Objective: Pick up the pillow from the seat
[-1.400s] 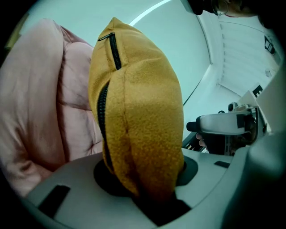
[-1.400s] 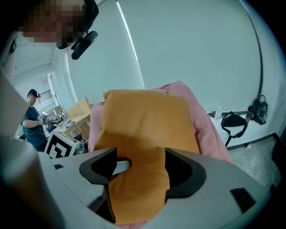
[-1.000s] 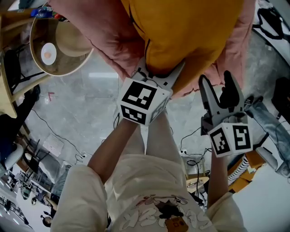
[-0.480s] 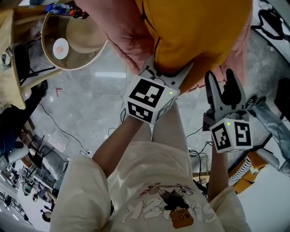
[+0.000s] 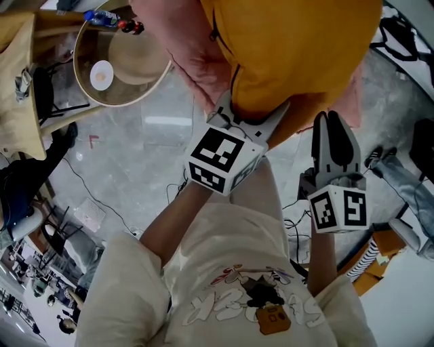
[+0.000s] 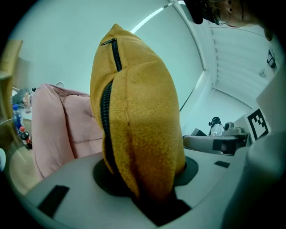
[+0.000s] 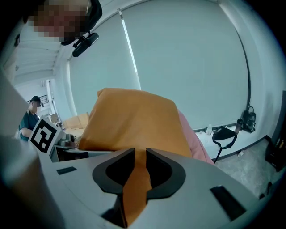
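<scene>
A mustard-yellow pillow (image 5: 298, 47) with a black zipper hangs in front of a pink padded seat (image 5: 196, 47). My left gripper (image 5: 247, 112) is shut on the pillow's lower edge; in the left gripper view the pillow (image 6: 143, 125) fills the gap between the jaws of the left gripper (image 6: 145, 179). My right gripper (image 5: 330, 122) is to the right, its jaws closing on a corner of the pillow. In the right gripper view a fold of the pillow (image 7: 129, 120) is pinched in the right gripper (image 7: 136, 172).
A round wooden side table (image 5: 85, 85) with a straw hat on it stands at the upper left, bottles (image 5: 102, 17) behind it. Cables (image 5: 88, 190) trail over the grey floor. A black bag (image 5: 400, 34) lies at the upper right.
The right gripper's jaws have come together from wide open onto the pillow's corner. The left gripper has kept its hold and shifted slightly right.
</scene>
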